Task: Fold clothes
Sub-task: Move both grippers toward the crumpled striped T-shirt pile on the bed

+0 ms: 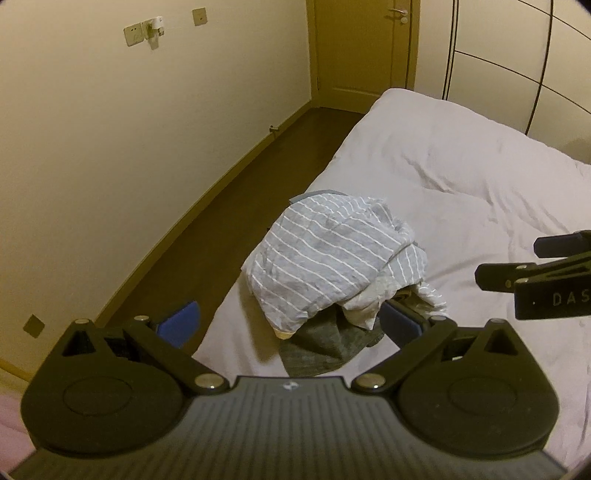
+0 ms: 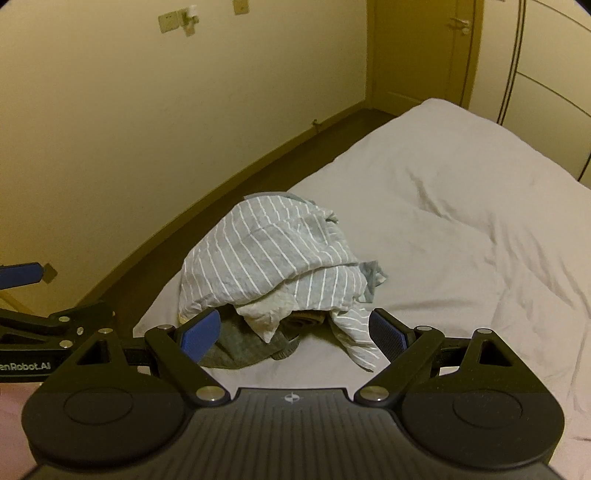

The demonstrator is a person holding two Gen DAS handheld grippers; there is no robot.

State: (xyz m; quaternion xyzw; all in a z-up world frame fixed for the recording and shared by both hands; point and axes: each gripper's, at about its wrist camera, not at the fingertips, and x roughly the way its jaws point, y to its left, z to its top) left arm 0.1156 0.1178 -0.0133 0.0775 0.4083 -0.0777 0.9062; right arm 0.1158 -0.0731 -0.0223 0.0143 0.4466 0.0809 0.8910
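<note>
Clothes lie heaped, unfolded, at the bed's near left edge, both left tongs and right tongs spread wide and empty; folding seems unstarted, next pinching the striped top garment.

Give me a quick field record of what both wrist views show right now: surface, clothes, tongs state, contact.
surface: bed with pale wrinkled sheet
pile: heap of clothes near the bed's edge, unfolded
top item: grey striped garment draped over the rest
under it: cream garment, dark grey knit garment
left tongs: open, holding nothing
right tongs: open, holding nothing
contact: none visible; both sit just short of the pile
background: wall sockets, door
</note>
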